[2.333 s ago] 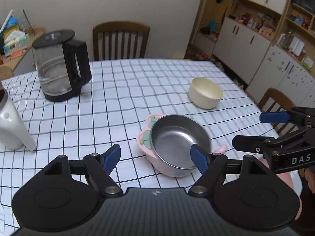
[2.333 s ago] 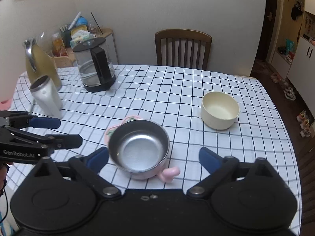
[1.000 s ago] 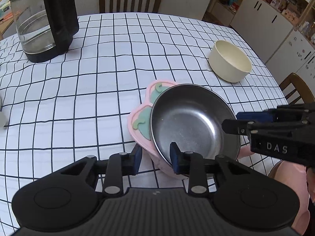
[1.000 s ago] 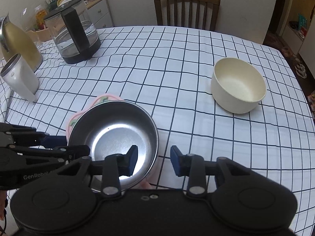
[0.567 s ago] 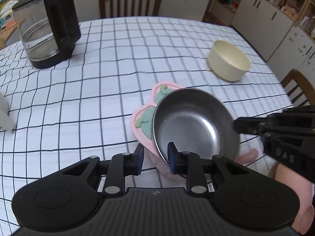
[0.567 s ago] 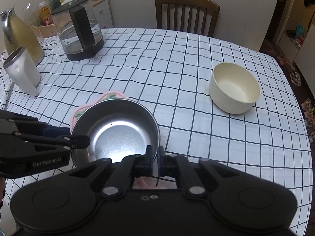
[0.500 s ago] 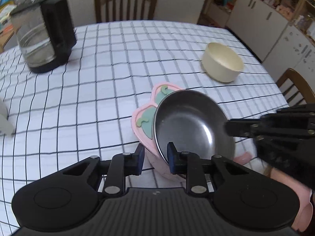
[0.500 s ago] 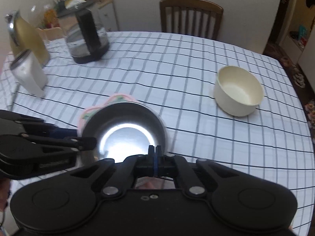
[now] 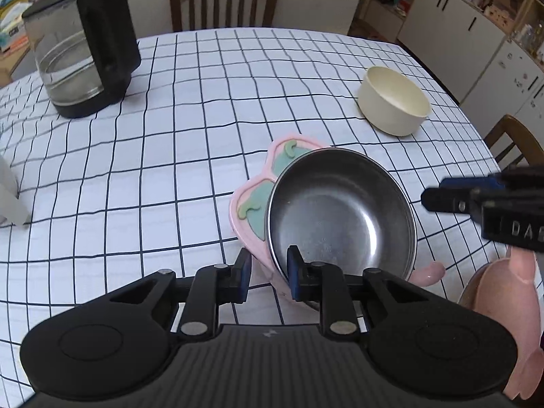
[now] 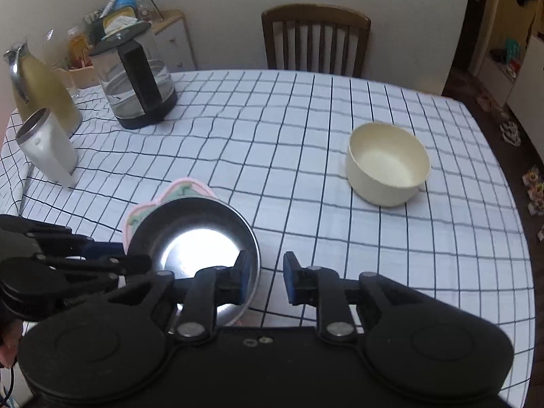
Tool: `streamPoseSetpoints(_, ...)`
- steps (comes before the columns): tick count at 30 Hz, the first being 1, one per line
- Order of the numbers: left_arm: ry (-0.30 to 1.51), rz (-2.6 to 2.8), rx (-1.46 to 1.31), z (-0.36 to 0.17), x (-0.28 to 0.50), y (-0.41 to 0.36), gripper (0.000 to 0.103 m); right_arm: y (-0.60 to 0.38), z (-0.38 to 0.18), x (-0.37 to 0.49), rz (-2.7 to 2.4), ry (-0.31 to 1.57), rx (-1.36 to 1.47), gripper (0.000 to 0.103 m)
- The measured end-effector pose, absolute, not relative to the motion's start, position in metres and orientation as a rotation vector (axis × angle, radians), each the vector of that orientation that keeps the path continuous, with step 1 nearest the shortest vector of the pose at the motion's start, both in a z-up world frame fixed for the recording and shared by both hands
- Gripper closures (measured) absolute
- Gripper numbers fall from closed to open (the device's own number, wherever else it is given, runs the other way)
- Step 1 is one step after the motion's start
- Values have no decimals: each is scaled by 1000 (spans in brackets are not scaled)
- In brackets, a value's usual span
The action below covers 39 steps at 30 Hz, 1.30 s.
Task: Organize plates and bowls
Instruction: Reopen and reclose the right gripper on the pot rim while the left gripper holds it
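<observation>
Both tongs (image 9: 267, 278) tilted steeply downward

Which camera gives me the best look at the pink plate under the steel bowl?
The left wrist view. There the pink plate shows its near side, green leaf shapes and rim beside the steel bowl. The right wrist view shows only a blurred far edge of it past the bowl.

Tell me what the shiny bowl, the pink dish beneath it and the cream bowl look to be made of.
Shiny bowl: likely stainless steel, polished; it mirrors a bright light patch. Pink dish: probably plastic or silicone, matte, with moulded green shapes. Cream bowl: smooth, opaque, faintly glossy; ceramic or plastic, cannot tell which.
</observation>
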<state>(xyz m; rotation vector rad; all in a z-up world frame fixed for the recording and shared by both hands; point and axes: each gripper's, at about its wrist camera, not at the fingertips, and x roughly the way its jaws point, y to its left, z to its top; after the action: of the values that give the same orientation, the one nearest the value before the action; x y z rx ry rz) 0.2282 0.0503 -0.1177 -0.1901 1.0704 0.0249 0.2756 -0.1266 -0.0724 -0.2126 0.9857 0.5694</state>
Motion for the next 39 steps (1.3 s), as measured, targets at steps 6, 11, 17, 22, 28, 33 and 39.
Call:
streamPoseSetpoints(6, 1111, 41, -307, -124, 237, 67, 82, -123, -86, 280, 586, 1014, -203, 58)
streamPoseSetpoints(11, 1119, 36, -358, -125, 236, 71, 81, -116, -91, 287, 601, 1027, -215, 50)
streamPoseSetpoints(17, 1125, 40, -346, -129, 232, 58, 80, -108, -97, 296, 608, 1056, -236, 51)
streamPoseSetpoints(22, 1122, 44, -326, -130, 233, 56, 80, -102, -101, 297, 616, 1066, -260, 58)
streamPoseSetpoints(28, 1114, 49, -283, -129, 232, 51, 80, -97, -107, 299, 608, 1079, -275, 79)
streamPoseSetpoints(33, 1113, 47, -260, -129, 232, 49, 81, -96, -108, 303, 606, 1089, -249, 97)
streamPoseSetpoints(39, 1102, 33, -239, -123, 224, 46, 84, -94, -103, 290, 594, 1053, -290, 97)
